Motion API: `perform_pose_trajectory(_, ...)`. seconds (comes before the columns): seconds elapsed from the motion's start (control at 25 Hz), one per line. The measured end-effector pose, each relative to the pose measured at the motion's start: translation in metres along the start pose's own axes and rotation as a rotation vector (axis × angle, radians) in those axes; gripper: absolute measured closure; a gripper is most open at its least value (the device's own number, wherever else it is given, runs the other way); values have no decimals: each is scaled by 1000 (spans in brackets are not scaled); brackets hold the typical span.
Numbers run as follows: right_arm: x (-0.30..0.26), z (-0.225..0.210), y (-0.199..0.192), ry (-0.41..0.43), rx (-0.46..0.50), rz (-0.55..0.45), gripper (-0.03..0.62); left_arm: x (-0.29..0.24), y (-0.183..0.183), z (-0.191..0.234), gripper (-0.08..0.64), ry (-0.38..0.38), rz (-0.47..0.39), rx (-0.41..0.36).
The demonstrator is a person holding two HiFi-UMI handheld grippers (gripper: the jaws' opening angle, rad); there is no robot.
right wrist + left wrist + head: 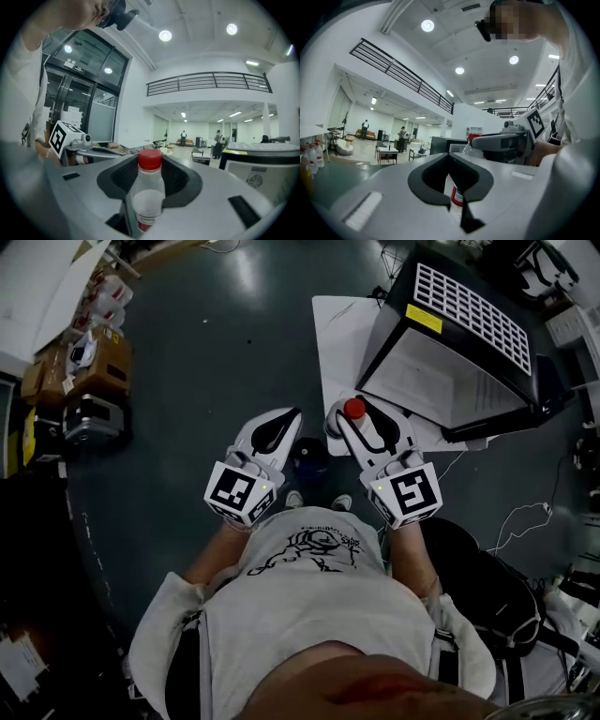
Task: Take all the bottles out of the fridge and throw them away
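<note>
Right hand-held gripper [150, 180]: is clamping a clear, red-capped bottle [149, 199] upright between its jaws, the bottle's base cut off from view.
Left hand-held gripper [450, 160], just beside it: is sitting fully closed. A red-and-white sliver [456, 197] is showing through the slit, unidentifiable.
Beyond both: black cabinet [469, 315], interior hidden.

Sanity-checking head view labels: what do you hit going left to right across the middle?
cardboard boxes → left gripper → red-capped bottle in the right gripper → black cabinet with white grille
</note>
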State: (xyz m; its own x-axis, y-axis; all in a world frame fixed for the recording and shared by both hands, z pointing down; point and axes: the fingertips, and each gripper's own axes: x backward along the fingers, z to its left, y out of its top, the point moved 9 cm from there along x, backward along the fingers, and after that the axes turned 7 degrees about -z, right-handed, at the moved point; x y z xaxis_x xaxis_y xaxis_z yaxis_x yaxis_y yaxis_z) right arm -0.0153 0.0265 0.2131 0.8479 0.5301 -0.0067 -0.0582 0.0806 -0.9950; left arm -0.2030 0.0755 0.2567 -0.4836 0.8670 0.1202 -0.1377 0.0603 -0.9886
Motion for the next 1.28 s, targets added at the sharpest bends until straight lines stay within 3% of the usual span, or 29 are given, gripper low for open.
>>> perform_pose_trajectory(0.68, -63, 75, 1, 198, -17, -13, 436, 100, 7, 34, 551, 182, -23, -1)
perform_pose_trajectory(1.0, -71, 75, 0, 232, -2, -2, 437, 101, 10, 36, 551, 222, -40, 7)
perform_pose_trajectory(1.28, -72, 58, 5, 244, 16, 3, 436, 81, 15, 31, 551, 213, -55, 0)
